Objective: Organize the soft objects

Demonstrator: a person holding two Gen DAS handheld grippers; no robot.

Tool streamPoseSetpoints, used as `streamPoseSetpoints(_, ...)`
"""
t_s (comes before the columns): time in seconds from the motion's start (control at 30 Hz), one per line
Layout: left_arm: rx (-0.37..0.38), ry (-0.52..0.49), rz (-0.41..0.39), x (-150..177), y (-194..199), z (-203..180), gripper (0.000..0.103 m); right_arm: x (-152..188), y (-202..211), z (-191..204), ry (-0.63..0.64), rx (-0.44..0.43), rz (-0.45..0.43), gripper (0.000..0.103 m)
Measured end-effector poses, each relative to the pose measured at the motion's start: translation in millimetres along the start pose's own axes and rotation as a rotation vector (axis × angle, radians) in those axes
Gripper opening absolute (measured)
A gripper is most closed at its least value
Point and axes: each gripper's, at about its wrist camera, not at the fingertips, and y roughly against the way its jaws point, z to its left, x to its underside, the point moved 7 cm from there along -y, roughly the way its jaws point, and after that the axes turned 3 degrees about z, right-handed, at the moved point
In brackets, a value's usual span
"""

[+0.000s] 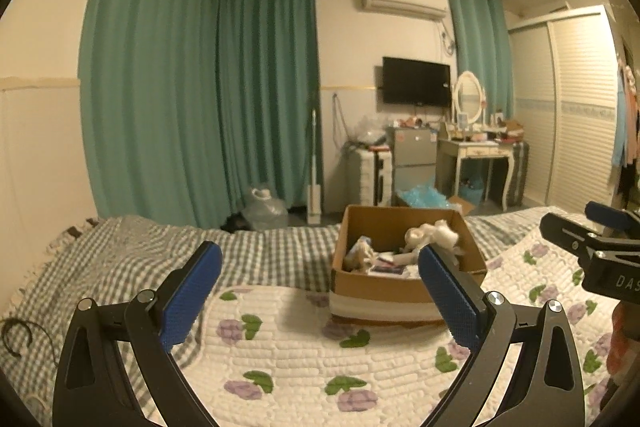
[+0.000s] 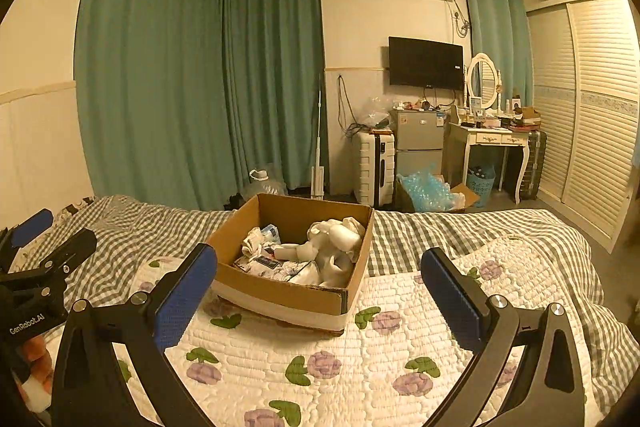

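Both the left gripper [image 1: 320, 267] and right gripper [image 2: 319, 269], jaws apart and empty, risk snagging the cardboard box [image 2: 280, 293] rim at mid-frame.

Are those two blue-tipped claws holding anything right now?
No. The left claw and the right claw are both open and empty above the flowered quilt; the soft items lie in the brown cardboard box.
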Motion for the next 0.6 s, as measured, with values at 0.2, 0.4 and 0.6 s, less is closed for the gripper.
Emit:
streamPoseSetpoints(0.2, 0.019, 0.002, 0.015, 1, -1, -2, 0.101, 1, 1, 6, 0.024, 0.005, -0.005, 0.103)
streamPoseSetpoints(0.4, 0.02, 0.006, 0.026, 3, -3, -1, 0.101, 3, -1, 11, 0.032, -0.001, 0.002, 0.102)
streamPoseSetpoints(0.6, 0.021, 0.002, 0.029, 3, -3, 0, 0.101, 4, 0, 13, 0.032, -0.007, 0.002, 0.102)
